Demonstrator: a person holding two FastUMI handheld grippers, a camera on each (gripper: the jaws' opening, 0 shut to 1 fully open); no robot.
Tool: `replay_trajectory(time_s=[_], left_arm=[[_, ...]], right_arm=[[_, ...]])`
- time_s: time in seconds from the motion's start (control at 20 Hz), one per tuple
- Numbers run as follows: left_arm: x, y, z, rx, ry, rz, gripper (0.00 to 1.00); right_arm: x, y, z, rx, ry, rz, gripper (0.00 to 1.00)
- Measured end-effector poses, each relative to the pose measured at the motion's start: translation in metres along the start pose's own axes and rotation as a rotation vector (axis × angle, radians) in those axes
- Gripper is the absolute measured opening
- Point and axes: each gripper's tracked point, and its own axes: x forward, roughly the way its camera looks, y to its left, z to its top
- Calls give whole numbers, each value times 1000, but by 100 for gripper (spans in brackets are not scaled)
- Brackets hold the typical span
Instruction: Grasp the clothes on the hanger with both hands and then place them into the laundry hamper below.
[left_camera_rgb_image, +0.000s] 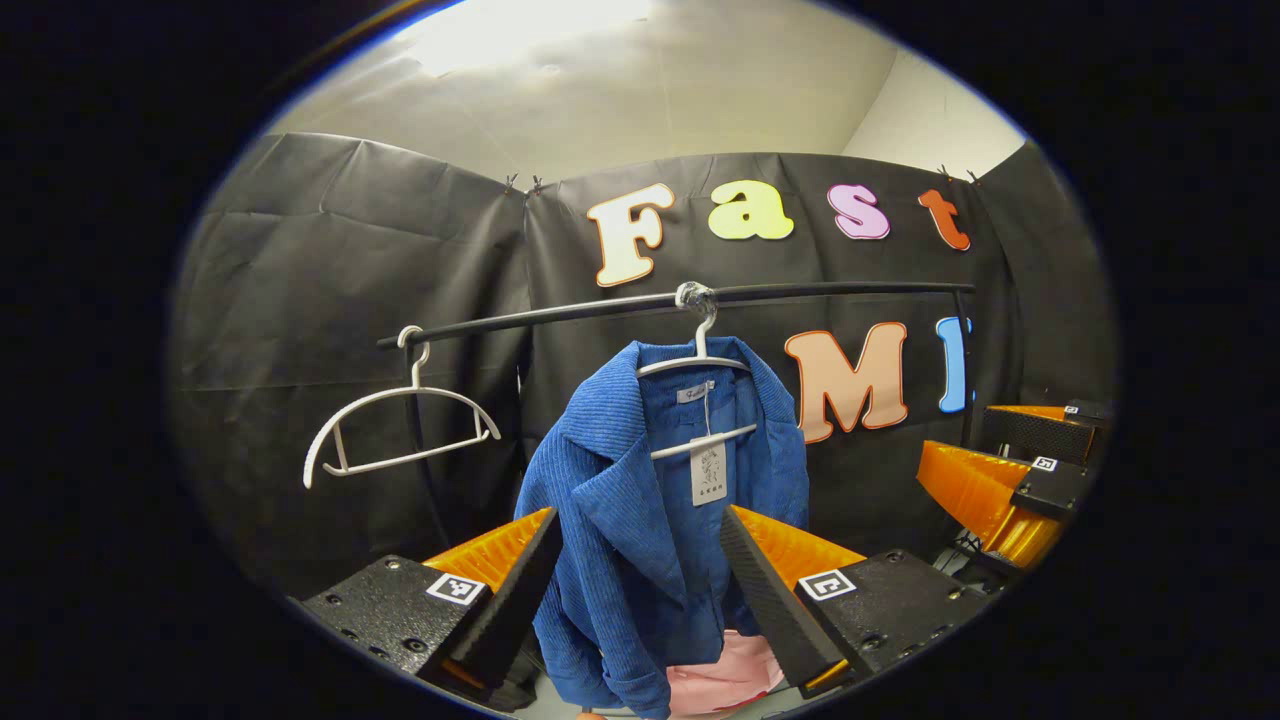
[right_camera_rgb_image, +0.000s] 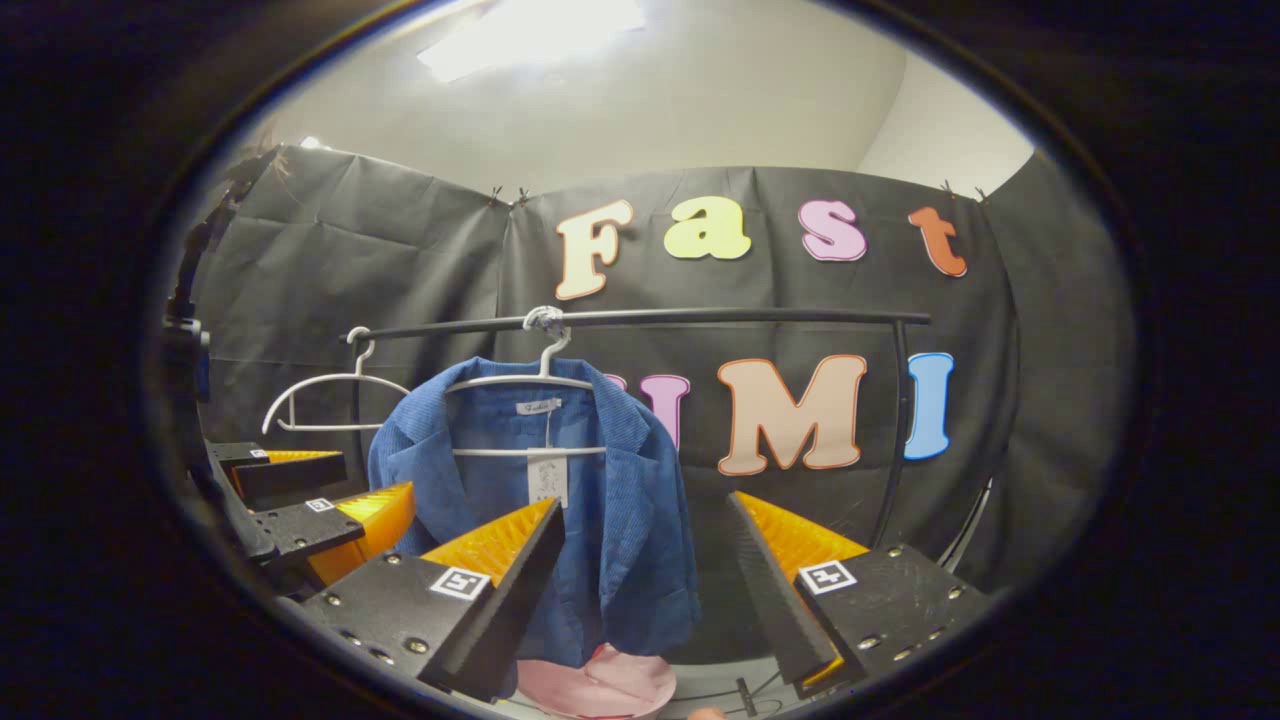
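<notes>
In the left gripper view, the blue jacket (left_camera_rgb_image: 640, 500) hung at the centre on a white hanger (left_camera_rgb_image: 697, 375), whose hook caught a black rail (left_camera_rgb_image: 620, 305) at 12 o'clock. The left gripper (left_camera_rgb_image: 640, 580) sat at 6 o'clock with its fingers (left_camera_rgb_image: 515, 590) spread wide; the jacket's lower half showed in the gap between them, though whether either finger touched the cloth could not be told. A bare white hanger (left_camera_rgb_image: 400, 430) hung from the same rail at 9 o'clock. Something pink (left_camera_rgb_image: 725, 675) lay below the jacket's hem at 6 o'clock. The right gripper (left_camera_rgb_image: 1010, 470) appeared at 3 o'clock, apart from the jacket.

In the right gripper view, the jacket (right_camera_rgb_image: 540, 500) hung at about 8 o'clock of centre, and the right gripper (right_camera_rgb_image: 645, 580) at 6 o'clock had its fingers (right_camera_rgb_image: 770, 585) spread, clear of the cloth. The left gripper (right_camera_rgb_image: 300, 500) showed at 9 o'clock, just beside the jacket's shoulder.
</notes>
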Motion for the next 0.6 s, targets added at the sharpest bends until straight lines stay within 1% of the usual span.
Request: replay_trajectory(time_s=[0.15, 0.5, 0.6], left_arm=[[3, 2, -6, -1, 17, 11, 99], [12, -2, -26, -4, 80, 11, 99], [15, -1, -35, -3, 107, 17, 98]], right_arm=[[2, 1, -1, -5, 0, 4, 94], [7, -3, -4, -19, 6, -6, 94], [8, -6, -5, -24, 8, -14, 96]])
